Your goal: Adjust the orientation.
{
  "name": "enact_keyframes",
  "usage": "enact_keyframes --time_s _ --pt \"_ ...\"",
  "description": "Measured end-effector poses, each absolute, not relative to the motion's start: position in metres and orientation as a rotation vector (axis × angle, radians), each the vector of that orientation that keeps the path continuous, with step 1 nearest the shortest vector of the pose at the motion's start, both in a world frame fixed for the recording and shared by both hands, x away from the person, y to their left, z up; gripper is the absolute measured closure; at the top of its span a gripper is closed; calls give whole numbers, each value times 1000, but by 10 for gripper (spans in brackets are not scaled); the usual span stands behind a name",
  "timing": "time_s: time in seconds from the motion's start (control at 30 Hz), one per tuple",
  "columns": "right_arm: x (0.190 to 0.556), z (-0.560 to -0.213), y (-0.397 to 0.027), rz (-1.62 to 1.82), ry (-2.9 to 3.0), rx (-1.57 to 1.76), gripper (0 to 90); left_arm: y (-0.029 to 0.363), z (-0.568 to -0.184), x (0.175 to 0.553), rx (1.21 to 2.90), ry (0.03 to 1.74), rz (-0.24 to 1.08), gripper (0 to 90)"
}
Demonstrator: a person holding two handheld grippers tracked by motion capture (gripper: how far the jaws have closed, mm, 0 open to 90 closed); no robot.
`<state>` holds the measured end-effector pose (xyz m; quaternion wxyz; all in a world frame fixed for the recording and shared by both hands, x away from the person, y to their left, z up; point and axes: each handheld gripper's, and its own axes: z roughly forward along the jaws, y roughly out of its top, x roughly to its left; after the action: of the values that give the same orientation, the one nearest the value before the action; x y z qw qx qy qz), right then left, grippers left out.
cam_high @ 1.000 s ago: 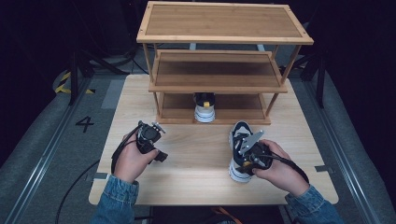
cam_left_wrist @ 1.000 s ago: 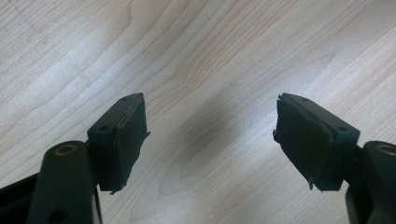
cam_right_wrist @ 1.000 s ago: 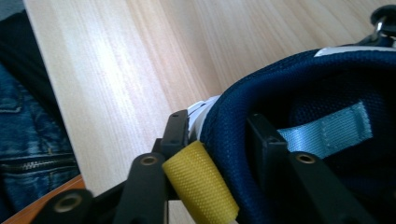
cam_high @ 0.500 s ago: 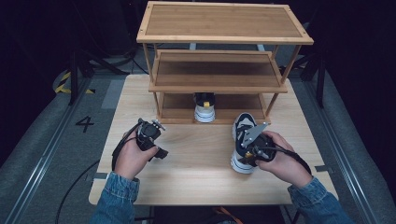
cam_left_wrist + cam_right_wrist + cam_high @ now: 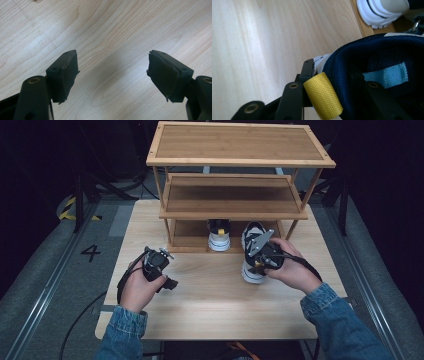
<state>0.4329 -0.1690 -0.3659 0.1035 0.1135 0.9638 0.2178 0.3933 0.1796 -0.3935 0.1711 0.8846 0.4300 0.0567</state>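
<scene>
- Sneaker (image 5: 253,254) on table (image 5: 210,305) before rack (image 5: 235,190), heel collar clamped between right gripper (image 5: 260,257) jaws.
- Second sneaker (image 5: 219,236) on bottom shelf.
- Left gripper (image 5: 112,72) wide open, empty, over bare wood.

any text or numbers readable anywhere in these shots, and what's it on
"4": painted in white on the grey floor left of the table, in the high view.
The light blue tag inside the dark blue shoe held by the right gripper bears no print that can be read.
The other shoe under the shelf is too small to show any brand.
</scene>
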Motion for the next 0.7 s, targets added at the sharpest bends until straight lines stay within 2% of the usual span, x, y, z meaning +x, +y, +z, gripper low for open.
enact_keyframes --time_s 0.4,0.7 --pt "480 -383 -149 596 2884 261 659 196 -397 382 2489 1278 165 249" --pt "492 -395 -146 576 2884 222 625 200 -397 378 2489 1287 163 250"
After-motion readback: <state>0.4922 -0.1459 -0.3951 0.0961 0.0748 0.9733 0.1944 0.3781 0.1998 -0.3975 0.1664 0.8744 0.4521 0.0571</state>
